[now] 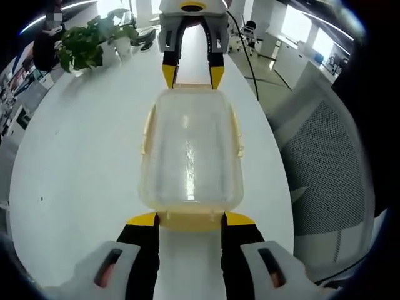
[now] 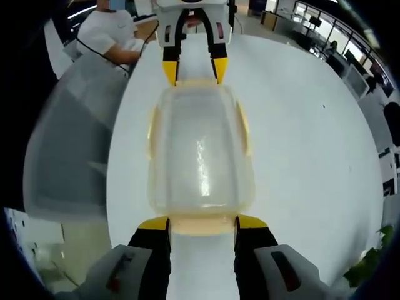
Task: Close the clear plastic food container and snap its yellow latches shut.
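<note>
Container (image 1: pixel 190 159) sits lidded between left gripper (image 1: pixel 190 220) and right gripper (image 2: pixel 203 224), both spread around blurred end latches.

The left gripper (image 1: pixel 190 220) is held low with its jaws spread apart, yellow tips level with each other. The right gripper (image 2: pixel 203 224) is pointed straight back at it, jaws parted just as wide, so both are kept facing head-on.

The container (image 1: pixel 190 153) is hiding each end latch's seating; glare is blurring its lid; the picture's edge is cutting off a seated person (image 2: pixel 115 34) and a plant (image 2: pixel 369 262).
</note>
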`<state>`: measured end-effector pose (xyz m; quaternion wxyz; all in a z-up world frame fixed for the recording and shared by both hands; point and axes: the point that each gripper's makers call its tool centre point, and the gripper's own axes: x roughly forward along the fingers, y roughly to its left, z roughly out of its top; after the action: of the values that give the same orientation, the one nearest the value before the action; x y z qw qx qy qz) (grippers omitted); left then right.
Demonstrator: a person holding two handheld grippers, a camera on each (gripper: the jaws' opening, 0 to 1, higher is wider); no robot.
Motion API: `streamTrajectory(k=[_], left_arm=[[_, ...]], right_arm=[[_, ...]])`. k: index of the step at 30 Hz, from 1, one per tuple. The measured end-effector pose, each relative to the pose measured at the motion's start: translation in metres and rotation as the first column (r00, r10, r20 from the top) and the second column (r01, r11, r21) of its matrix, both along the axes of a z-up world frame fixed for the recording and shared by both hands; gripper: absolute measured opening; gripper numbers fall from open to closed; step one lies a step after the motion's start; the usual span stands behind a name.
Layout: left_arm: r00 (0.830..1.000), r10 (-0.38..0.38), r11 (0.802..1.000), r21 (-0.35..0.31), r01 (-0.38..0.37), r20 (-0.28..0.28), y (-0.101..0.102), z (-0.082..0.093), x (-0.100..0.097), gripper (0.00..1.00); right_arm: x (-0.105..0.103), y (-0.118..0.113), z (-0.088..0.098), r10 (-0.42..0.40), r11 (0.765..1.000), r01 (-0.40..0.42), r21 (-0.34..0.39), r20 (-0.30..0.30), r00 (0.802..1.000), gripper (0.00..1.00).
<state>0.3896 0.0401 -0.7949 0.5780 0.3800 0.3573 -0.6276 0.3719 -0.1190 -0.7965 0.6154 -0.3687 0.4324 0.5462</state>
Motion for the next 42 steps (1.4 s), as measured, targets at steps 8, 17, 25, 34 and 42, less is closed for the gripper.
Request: streamTrajectory(k=[8,17,25,34,42], left_arm=[[1.000,0.008,1.000,0.000,-0.008,-0.001,-0.007,0.000,0.000,0.37],[1.000,0.014,1.000,0.005,-0.014,-0.001,-0.007,0.000,-0.002,0.37],[1.000,0.012,1.000,0.004,-0.012,0.005,-0.009,-0.001,-0.002,0.37],[1.000,0.011,1.000,0.006,-0.011,0.009,-0.013,-0.001,-0.006,0.37],[1.000,0.018,1.000,0.017,-0.019,0.012,-0.012,-0.005,-0.005,0.37]], right_arm=[[0.002,-0.007,0.000,0.012,1.000,-0.012,-0.006,0.010,1.000,0.37],[0.001,-0.008,-0.001,0.014,1.000,-0.014,-0.007,0.009,1.000,0.37],[0.000,-0.009,-0.004,0.008,1.000,-0.008,-0.002,0.011,1.000,0.37],[-0.001,-0.013,-0.006,0.018,1.000,-0.018,-0.011,0.020,1.000,0.37],[-0.002,-0.012,-0.007,0.019,1.000,-0.019,-0.010,0.025,1.000,0.37]])
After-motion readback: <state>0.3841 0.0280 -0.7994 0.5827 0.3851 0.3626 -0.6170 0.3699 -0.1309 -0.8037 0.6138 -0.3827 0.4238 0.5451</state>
